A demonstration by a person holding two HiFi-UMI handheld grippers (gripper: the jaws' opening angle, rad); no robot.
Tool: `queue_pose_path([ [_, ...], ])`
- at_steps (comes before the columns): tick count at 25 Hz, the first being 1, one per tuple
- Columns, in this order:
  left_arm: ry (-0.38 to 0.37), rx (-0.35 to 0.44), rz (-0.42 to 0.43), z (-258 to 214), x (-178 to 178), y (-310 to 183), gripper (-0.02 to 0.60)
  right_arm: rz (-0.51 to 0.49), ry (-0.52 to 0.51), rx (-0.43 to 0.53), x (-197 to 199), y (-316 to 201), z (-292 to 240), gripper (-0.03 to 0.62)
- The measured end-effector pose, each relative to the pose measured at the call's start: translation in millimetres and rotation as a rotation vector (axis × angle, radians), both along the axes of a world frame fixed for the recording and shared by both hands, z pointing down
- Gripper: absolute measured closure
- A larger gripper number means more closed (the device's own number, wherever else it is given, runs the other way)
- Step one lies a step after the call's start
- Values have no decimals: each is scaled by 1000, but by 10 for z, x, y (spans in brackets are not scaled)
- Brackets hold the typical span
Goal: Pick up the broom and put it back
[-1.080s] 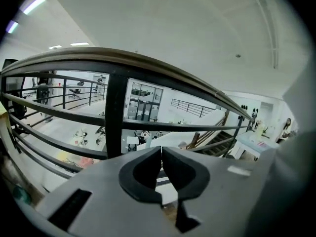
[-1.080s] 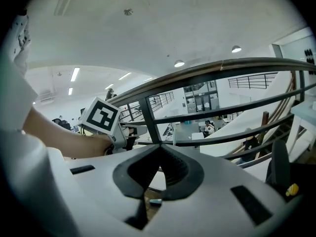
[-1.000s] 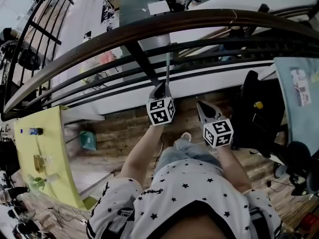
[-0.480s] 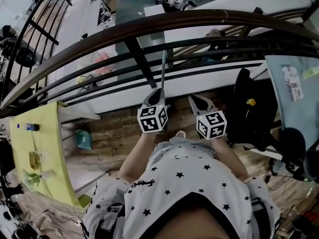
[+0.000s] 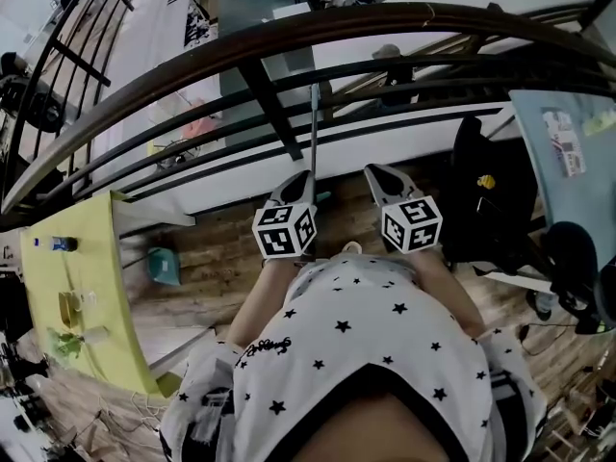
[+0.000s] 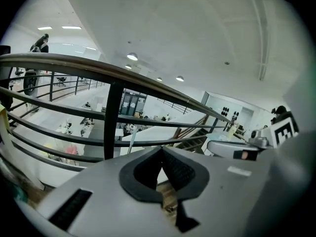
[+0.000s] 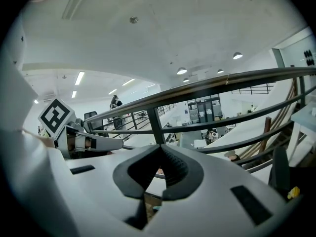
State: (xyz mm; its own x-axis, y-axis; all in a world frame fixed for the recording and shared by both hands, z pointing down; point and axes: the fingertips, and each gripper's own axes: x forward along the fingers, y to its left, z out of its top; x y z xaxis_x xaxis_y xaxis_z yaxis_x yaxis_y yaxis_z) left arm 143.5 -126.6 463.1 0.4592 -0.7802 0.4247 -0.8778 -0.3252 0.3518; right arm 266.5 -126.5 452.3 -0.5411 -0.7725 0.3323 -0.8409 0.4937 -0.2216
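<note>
A: Where is the broom to be found?

B: Its thin grey handle (image 5: 313,133) is seen standing nearly upright against the bars of the railing (image 5: 289,37), just ahead of the left gripper (image 5: 305,177). The handle's lower end is hidden behind that gripper in the head view.

A: Is the handle being held?

B: No grip is shown. In the left gripper view the jaws are seen brought together at the tips, with nothing between the pads. The handle (image 6: 130,141) is seen beyond them, off to the left, in front of the rails.

A: And how is the right gripper placed?

B: The right gripper (image 5: 372,171) is held just beside the left one and apart from the handle, and both are pointed toward the railing. In the right gripper view its jaws are likewise closed tip to tip, and nothing is carried between them.

A: What is noted lower down?

B: A small teal piece (image 5: 325,197) is seen on the wooden floor (image 5: 221,248) between the two grippers. Whether it belongs to the broom cannot be told. A teal dustpan (image 5: 164,266) is laid well to the left, near a yellow table (image 5: 77,287).
</note>
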Motion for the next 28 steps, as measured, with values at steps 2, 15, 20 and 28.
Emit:
queue_pose_path([
  [2, 2, 2, 8, -8, -13, 27, 569, 0, 2, 1, -2, 7, 13, 600],
  [15, -3, -20, 33, 44, 9, 45, 569, -6, 1, -20, -28, 42, 73, 600],
  [20, -5, -20, 44, 54, 42, 29, 569, -13, 21, -19, -36, 71, 111, 600],
  [28, 4, -23, 45, 62, 12, 5, 569, -15, 31, -26, -89, 70, 136, 600],
])
